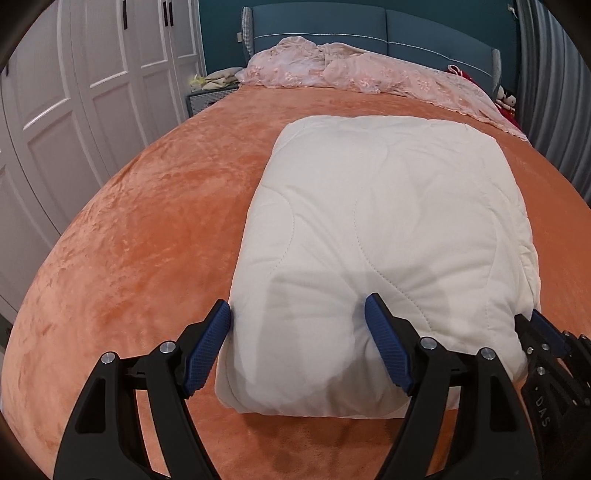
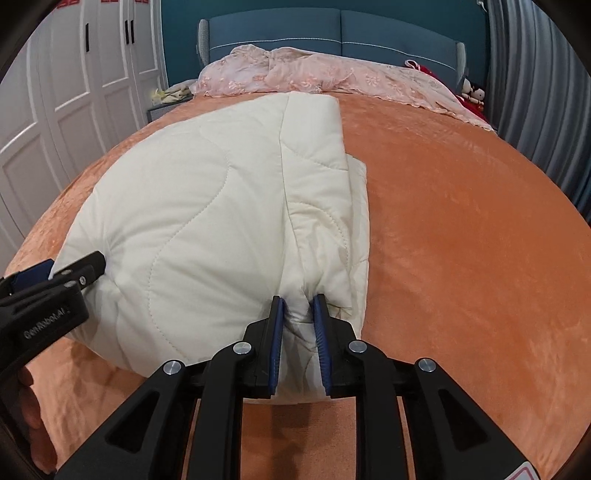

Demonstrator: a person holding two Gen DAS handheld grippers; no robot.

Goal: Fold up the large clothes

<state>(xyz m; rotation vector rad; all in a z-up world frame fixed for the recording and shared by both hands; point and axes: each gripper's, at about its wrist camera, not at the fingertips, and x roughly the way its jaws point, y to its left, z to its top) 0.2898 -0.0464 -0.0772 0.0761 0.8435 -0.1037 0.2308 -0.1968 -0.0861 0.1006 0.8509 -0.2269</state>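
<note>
A cream quilted comforter lies folded into a thick rectangle on the orange bedspread. My left gripper is open, its blue pads straddling the near left corner of the comforter, the right pad pressing into the fabric. My right gripper is shut on the near right edge of the comforter, pinching the stacked layers. The left gripper also shows in the right wrist view at the comforter's left corner. The right gripper shows at the right edge of the left wrist view.
A pink lace cover is heaped at the head of the bed against a blue headboard. White wardrobe doors stand on the left, grey curtains on the right. A nightstand sits beside the bed.
</note>
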